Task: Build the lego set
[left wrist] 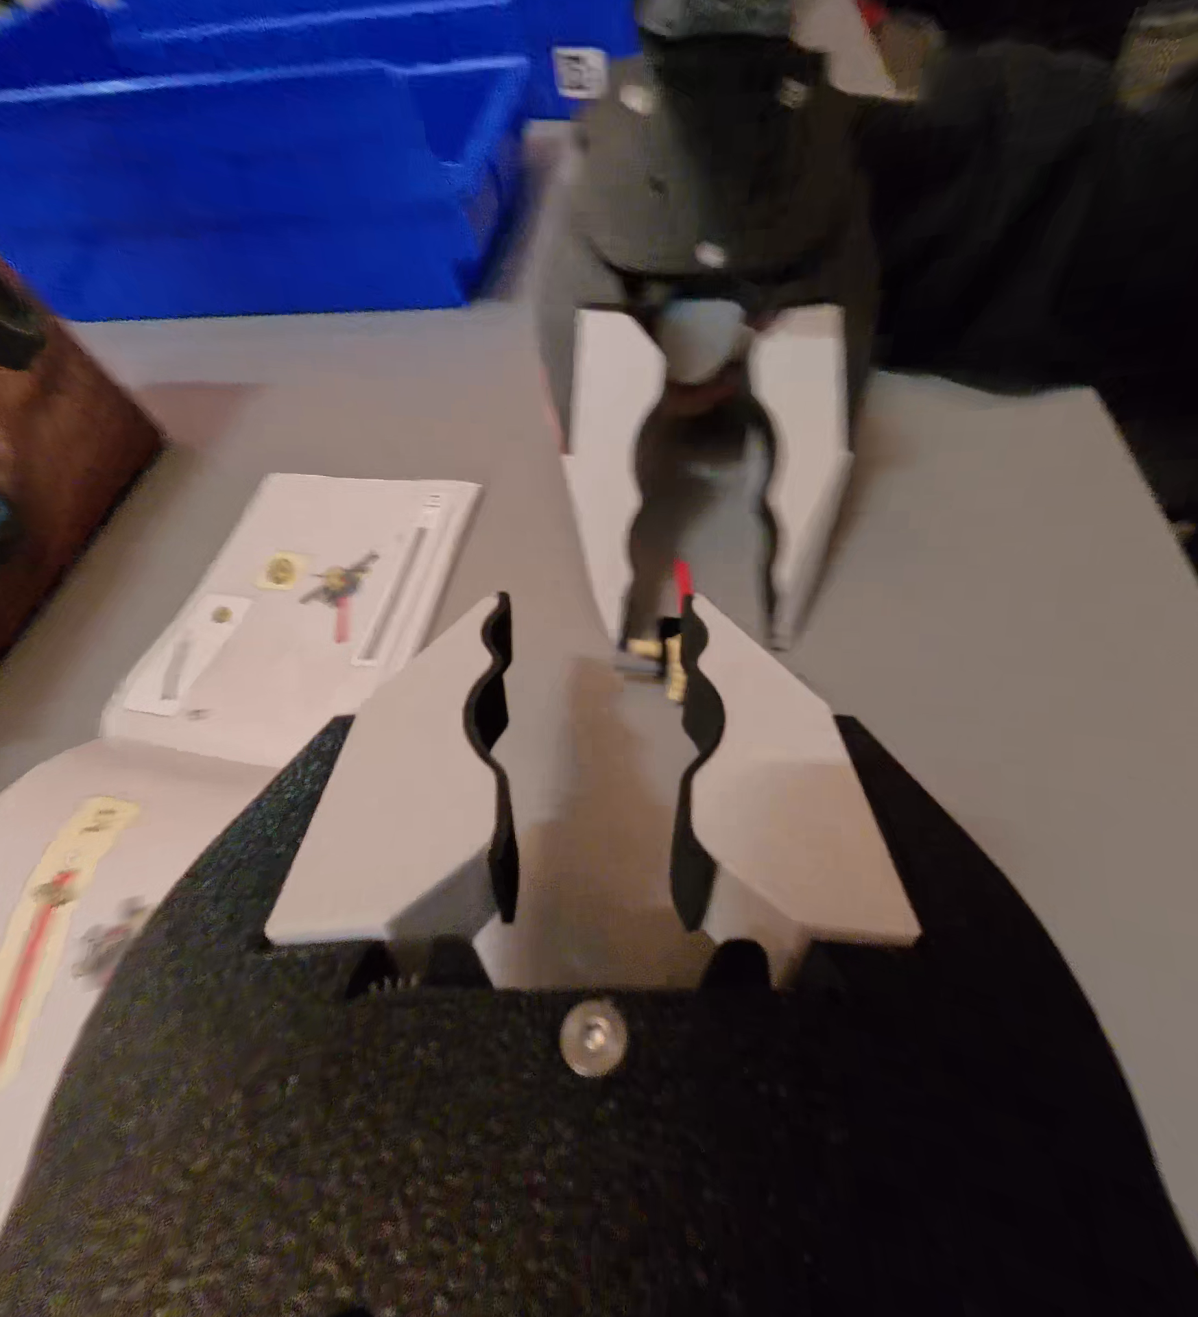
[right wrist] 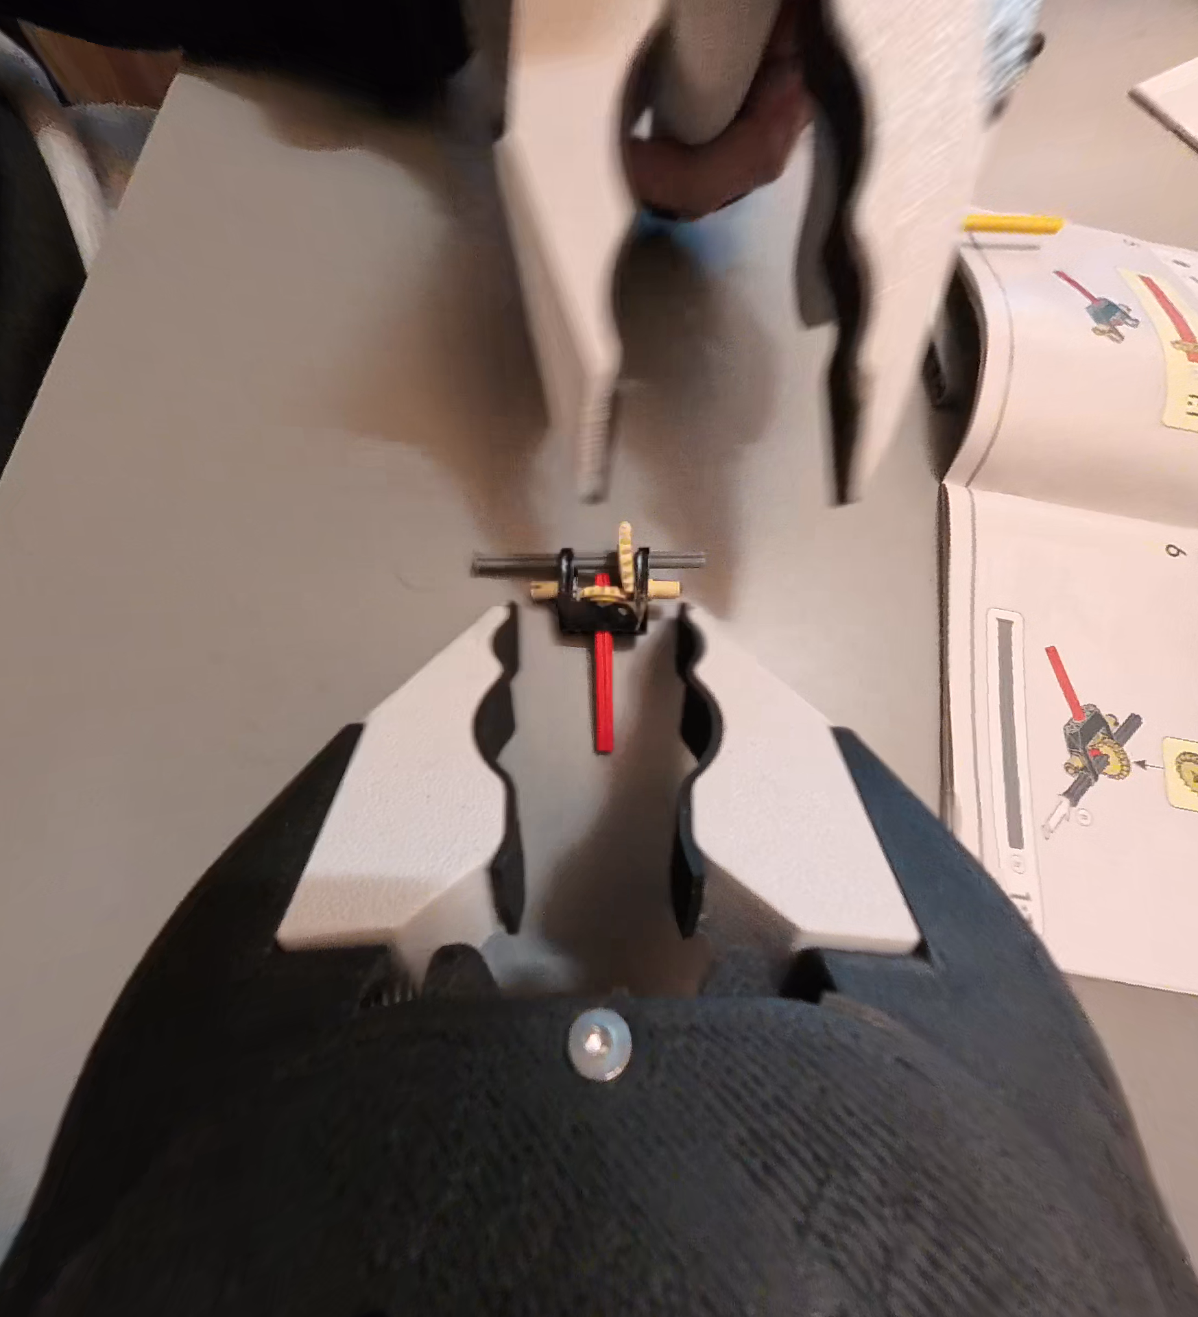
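A small lego assembly lies on the grey table: a black frame, tan gears, a grey cross axle and a red axle. My right gripper is open, its tips on either side of the frame and the red axle lying between its fingers. My left gripper is open and empty, facing it just beyond the assembly. In the left wrist view my left gripper is open, and its right finger partly hides the assembly in front of the right gripper.
An open instruction booklet lies beside the grippers, also in the left wrist view. A yellow piece rests at its far end. Blue bins and a brown object stand behind. The table edge is near.
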`<state>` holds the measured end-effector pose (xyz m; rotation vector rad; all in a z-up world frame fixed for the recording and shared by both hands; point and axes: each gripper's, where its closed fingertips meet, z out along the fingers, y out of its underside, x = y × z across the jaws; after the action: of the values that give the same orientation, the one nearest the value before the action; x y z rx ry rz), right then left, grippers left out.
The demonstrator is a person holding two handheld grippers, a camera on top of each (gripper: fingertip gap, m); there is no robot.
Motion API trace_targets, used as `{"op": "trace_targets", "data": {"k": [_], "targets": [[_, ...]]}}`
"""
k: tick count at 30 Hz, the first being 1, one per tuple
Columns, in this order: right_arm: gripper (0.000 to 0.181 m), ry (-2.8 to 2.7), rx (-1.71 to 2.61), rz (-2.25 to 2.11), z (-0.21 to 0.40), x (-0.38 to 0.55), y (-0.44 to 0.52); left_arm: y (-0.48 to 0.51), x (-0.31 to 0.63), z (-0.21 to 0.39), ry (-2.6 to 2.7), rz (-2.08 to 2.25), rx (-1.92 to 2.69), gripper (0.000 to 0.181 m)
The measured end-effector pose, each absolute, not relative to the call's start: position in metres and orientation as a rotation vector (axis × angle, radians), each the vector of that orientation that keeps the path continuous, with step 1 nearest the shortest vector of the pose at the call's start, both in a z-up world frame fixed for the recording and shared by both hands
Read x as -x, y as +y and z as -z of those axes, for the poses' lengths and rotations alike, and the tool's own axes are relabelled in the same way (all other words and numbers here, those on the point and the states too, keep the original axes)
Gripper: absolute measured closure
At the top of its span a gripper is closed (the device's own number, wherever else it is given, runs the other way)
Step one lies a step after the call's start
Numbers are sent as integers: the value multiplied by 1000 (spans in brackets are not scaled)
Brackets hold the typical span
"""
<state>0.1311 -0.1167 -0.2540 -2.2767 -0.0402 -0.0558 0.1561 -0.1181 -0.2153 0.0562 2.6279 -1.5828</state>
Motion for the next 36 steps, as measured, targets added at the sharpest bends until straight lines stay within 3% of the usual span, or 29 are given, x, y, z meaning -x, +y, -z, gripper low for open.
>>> {"op": "trace_targets", "data": {"k": [1, 4, 7, 13, 24, 31, 33, 36], "targets": [[128, -41, 2279, 55, 254, -129, -118, -118, -167, 209, 2598, 1563, -17, 142], [120, -46, 2249, 131, 234, -134, -134, -117, -204, 210, 2634, 1237, -20, 140], [132, 101, 2090, 203, 195, -160, -158, -127, -220, 225, 2780, 953, -170, 136], [134, 297, 2219, 446, 215, -215, -202, -145, -237, 252, 3047, 789, -262, 135], [136, 237, 2266, 429, 236, -218, -196, -125, -239, 259, 3097, 750, -309, 181], [136, 203, 2268, 404, 240, -214, -189, -130, -238, 255, 3057, 787, -328, 181], [136, 190, 2267, 408, 240, -213, -185, -138, -234, 249, 3031, 862, -319, 161], [137, 167, 2293, 405, 244, -212, -183, -135, -227, 258, 3056, 765, -353, 146]]}}
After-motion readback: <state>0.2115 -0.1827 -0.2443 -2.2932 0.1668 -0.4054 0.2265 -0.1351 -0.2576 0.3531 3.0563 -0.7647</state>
